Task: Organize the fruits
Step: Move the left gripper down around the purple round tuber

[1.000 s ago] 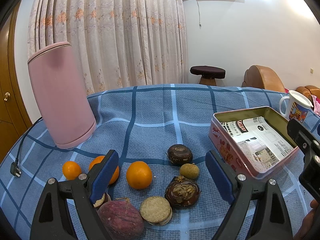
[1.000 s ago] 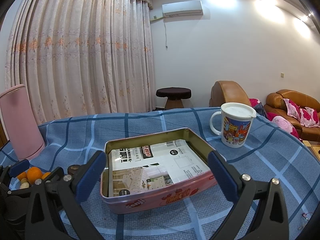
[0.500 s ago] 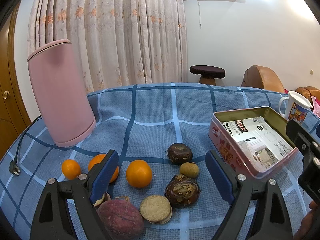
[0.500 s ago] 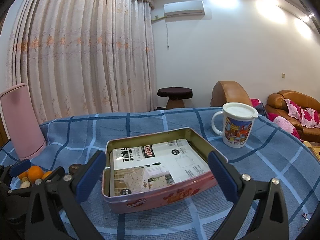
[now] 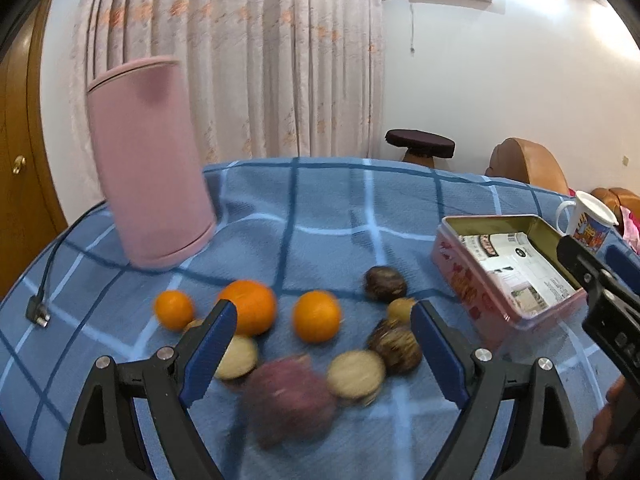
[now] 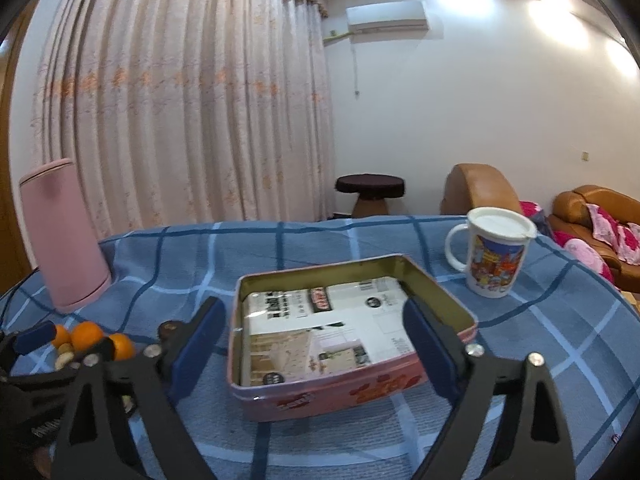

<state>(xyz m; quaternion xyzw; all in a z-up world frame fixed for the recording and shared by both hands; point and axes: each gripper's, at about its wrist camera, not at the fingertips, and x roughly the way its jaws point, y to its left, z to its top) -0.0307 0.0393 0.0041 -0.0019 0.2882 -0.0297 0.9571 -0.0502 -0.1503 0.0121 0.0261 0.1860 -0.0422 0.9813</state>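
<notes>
1. While the left claw [image 5: 323,342] hangs over the fruit pile with its blue pads spread wide, nothing sits between them that they actually touch; the whole left view is a bit smeared.
2. Fruit on the blue checked table [image 5: 320,216]: three oranges in a loose row, a small orange [image 5: 174,309] far left, a bigger orange [image 5: 251,305] right behind the left pad, and a third orange [image 5: 317,316] in the middle.
3. Nearer the camera there's a purple sweet potato [image 5: 289,399], blurry, with a round tan biscuit-looking disc [image 5: 355,373] just to its right and another pale disc [image 5: 238,357] to its left. Can't tell what those really are.
4. Right side of the pile: two dark brown round fruits [image 5: 385,283] plus a small yellowish one [image 5: 401,309] between them.
5. The pink tin box [image 6: 340,340] sits open to the right of the fruit, printed paper lying flat inside, no fruit in it.
6. The right claw [image 6: 316,344] has just been closing in a little. Its pads straddle the tin on either side, but I see gaps, so it's not pinching the tin.
7. Other stuff: pink cylinder kettle [image 5: 149,160] far left with its plug [image 5: 37,312] lying on the cloth, and a lidded cartoon mug [image 6: 493,256] far right of the tin.
</notes>
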